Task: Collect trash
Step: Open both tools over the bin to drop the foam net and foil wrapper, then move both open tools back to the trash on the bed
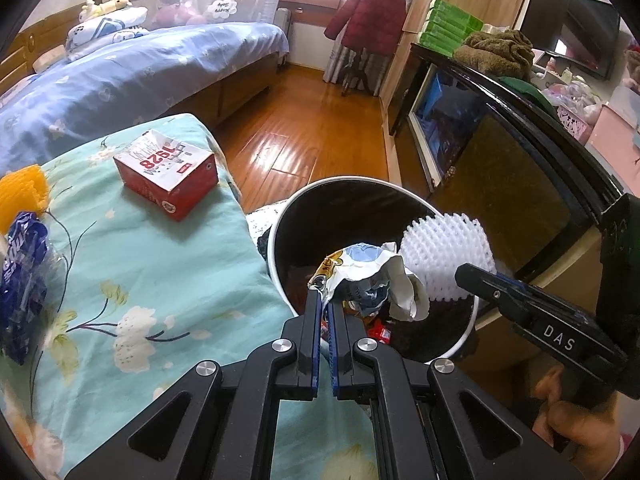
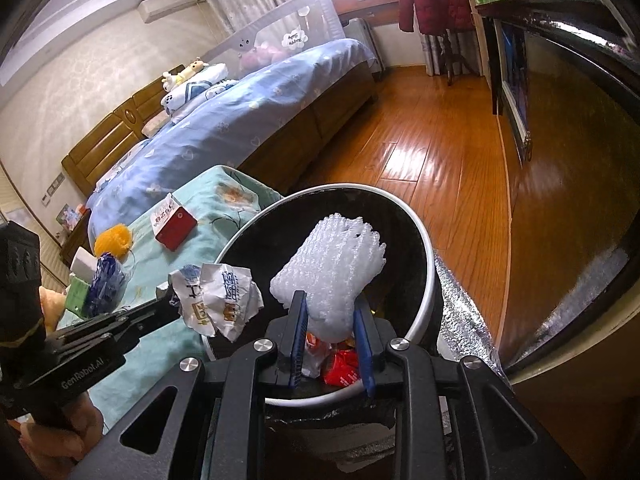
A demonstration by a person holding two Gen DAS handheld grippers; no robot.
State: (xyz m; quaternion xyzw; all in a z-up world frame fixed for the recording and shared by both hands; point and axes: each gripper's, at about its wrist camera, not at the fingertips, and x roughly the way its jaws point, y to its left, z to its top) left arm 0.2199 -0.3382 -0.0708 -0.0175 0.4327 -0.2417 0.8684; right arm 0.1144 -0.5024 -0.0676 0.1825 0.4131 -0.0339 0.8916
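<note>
A round bin (image 1: 276,240) with a white rim and black liner stands beside the bed; it also shows in the right wrist view (image 2: 428,264), with red wrappers (image 2: 340,368) inside. My left gripper (image 1: 325,300) is shut on a crumpled white-and-blue wrapper (image 1: 368,280) and holds it over the bin; the wrapper also shows in the right wrist view (image 2: 218,300). My right gripper (image 2: 330,308) is shut on a white foam fruit net (image 2: 328,268) above the bin; the net also shows in the left wrist view (image 1: 444,256).
On the teal floral bedspread (image 1: 160,280) lie a red-and-white box (image 1: 168,172), an orange foam net (image 1: 24,192) and a blue plastic wrapper (image 1: 24,280). A dark cabinet (image 1: 500,168) stands right of the bin. Wooden floor (image 1: 312,128) lies beyond.
</note>
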